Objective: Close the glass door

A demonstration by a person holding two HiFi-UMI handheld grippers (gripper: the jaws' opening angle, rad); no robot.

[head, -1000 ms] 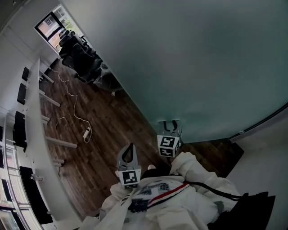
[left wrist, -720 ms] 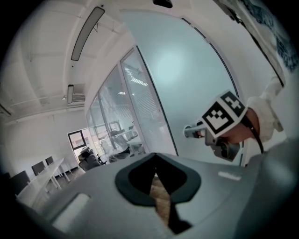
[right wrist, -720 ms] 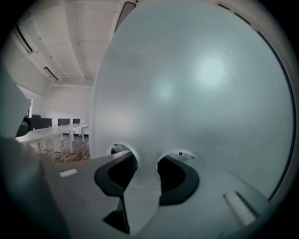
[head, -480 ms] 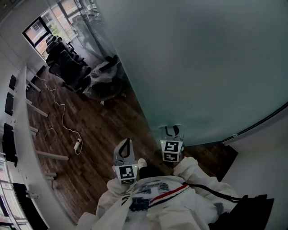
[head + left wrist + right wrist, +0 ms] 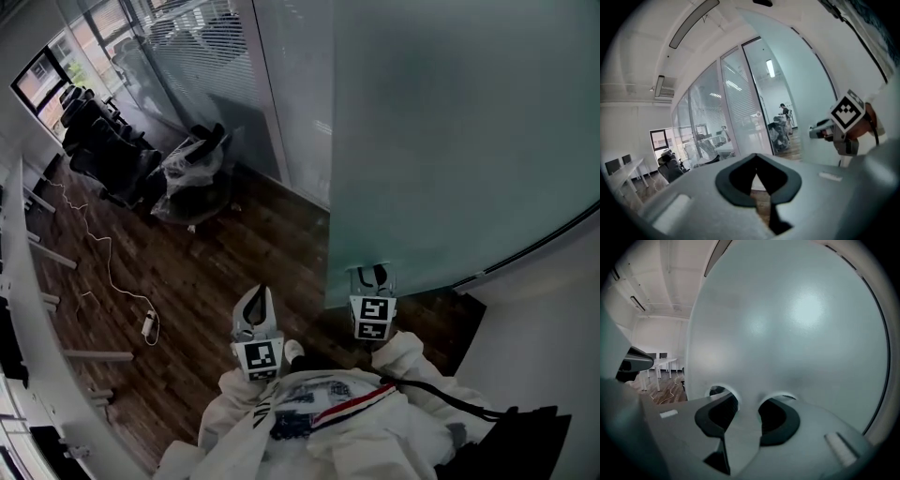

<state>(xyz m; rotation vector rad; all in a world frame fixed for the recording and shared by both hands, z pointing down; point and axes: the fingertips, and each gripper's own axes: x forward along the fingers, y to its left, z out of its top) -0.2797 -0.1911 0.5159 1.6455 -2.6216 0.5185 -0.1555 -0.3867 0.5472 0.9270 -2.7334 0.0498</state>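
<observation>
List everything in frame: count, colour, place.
glass door: 1, frosted pale green, upper right
glass partition: several panes with blinds, top centre
office chairs: several, black, upper left
plastic-wrapped chair: 1, dark, beside the partition
cable with power strip: 1, white, on the floor at left
desks: a row, white, far left
floor: dark brown wood
left gripper: grey, jaws shut, empty, low centre
right gripper: grey, jaws apart, tips at the door face
sleeves: white, bottom

Dim, cool daylight from window (image 5: 37, 75); fisheye-warped, vignetted edges.
</observation>
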